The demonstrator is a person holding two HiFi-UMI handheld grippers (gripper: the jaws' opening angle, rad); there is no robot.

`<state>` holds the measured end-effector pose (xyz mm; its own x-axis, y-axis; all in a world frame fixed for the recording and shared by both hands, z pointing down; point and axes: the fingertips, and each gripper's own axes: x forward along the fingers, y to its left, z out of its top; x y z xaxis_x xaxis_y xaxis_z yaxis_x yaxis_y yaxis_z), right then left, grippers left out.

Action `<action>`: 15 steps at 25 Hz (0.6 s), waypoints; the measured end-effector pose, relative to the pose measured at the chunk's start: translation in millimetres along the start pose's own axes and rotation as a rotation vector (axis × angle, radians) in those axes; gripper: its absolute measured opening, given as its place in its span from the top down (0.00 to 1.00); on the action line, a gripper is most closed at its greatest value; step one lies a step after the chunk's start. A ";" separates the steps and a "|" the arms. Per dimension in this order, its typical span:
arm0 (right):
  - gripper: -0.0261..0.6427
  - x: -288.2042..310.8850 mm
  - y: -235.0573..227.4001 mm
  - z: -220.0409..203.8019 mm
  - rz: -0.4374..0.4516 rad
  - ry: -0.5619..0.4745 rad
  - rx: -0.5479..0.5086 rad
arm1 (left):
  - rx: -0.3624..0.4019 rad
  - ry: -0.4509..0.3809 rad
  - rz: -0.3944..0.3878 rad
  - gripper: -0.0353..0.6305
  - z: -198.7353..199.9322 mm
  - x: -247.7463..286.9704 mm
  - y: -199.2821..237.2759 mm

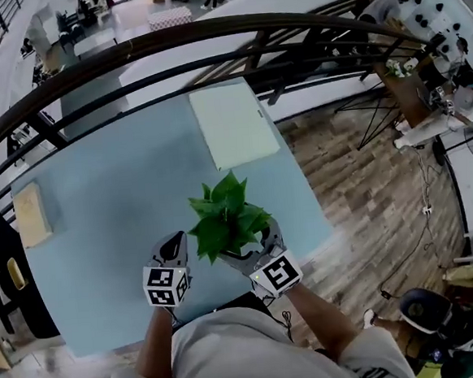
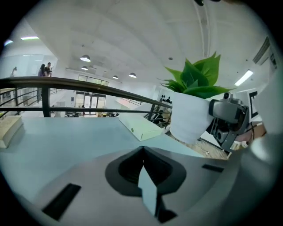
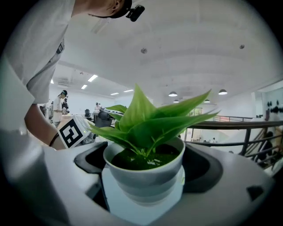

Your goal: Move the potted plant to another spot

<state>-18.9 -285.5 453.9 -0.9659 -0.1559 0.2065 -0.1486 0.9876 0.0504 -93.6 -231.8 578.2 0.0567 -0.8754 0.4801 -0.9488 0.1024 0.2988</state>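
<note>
Keep the small green plant in its white pot point(image 3: 143, 176), pinched by the right gripper point(image 1: 266, 251) at lower centre above the pale blue table point(image 1: 116, 210), upright and steady, while the left gripper point(image 1: 173, 248) rests pressed together, empty.

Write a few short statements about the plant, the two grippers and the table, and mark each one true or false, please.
1. The right gripper holds the potted plant between its jaws. True.
2. The left gripper also grips the pot. False: its jaws are together on nothing, beside the plant.
3. The pot is black. False: it is white.
4. A flat pale green box lies on the far side of the table. True.
</note>
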 end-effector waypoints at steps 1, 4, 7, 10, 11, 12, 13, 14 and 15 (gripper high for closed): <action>0.18 0.9 -3.1 -5.5 0.038 -0.006 0.001 | -0.022 -0.012 0.035 0.93 -3.8 2.9 -0.5; 0.18 -1.9 -8.7 -24.9 0.144 -0.007 -0.003 | -0.080 -0.034 0.132 0.93 -23.2 4.3 -8.6; 0.18 -1.4 -18.7 -36.7 0.226 0.007 -0.011 | -0.115 -0.031 0.209 0.93 -31.9 4.1 -15.6; 0.18 -0.8 -29.6 -55.1 0.292 0.019 -0.010 | -0.145 -0.034 0.270 0.93 -39.0 11.5 -19.9; 0.18 -0.6 -31.7 -58.8 0.315 0.023 -0.017 | -0.153 -0.035 0.289 0.93 -41.0 13.8 -20.8; 0.18 -0.6 -33.1 -60.9 0.338 0.025 -0.029 | -0.160 -0.035 0.306 0.93 -42.5 15.5 -22.0; 0.18 -0.5 -34.1 -63.1 0.359 0.027 -0.038 | -0.166 -0.035 0.322 0.93 -43.7 16.9 -23.4; 0.18 -0.4 -35.1 -65.9 0.378 0.028 -0.045 | -0.172 -0.032 0.336 0.93 -45.2 18.2 -25.2; 0.18 0.0 -36.0 -69.3 0.396 0.030 -0.051 | -0.177 -0.029 0.348 0.93 -47.2 19.4 -27.1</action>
<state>1.1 -322.2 519.8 -0.9397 0.2350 0.2485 0.2450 0.9695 0.0096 -52.1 -229.3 618.3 -0.2703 -0.7869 0.5548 -0.8412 0.4733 0.2615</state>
